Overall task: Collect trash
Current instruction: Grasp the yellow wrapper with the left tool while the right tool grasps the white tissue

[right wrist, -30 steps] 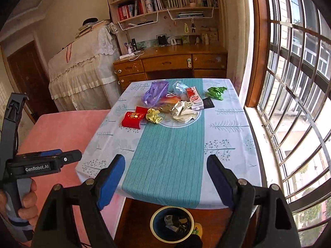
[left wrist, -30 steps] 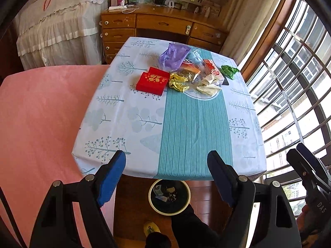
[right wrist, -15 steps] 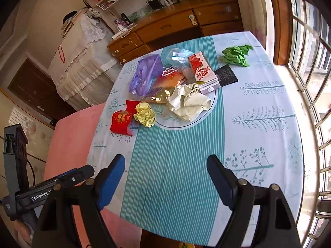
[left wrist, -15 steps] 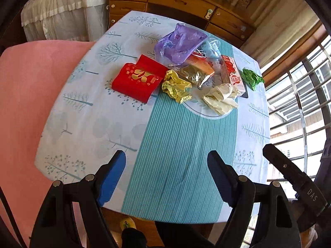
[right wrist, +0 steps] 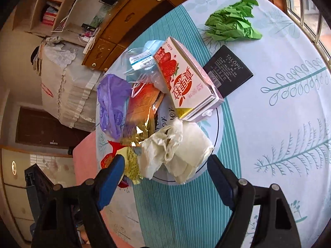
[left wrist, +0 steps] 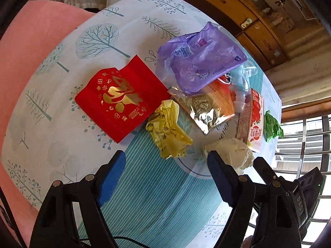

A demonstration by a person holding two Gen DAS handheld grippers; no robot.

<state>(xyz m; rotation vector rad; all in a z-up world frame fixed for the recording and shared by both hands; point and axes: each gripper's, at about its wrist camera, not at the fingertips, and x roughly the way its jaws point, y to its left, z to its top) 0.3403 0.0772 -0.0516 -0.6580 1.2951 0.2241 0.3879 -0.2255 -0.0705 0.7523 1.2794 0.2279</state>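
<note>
Approach step. Both hand-held grippers, left [left wrist: 166, 161] and right [right wrist: 165, 165], gape empty. White wrapper [right wrist: 175, 150] lies at right's 12 o'clock on bench [right wrist: 279, 124]; next: descend, pinch.

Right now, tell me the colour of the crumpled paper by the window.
Green, clearest in the right wrist view.

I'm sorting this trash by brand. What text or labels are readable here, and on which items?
"TALOPN": black card; its small print is too small to read.
"DAS": right gripper's body.
Strawberry carton: large Chinese characters, not readable with confidence.
Purple bag, clear bag's label: blurred.
</note>
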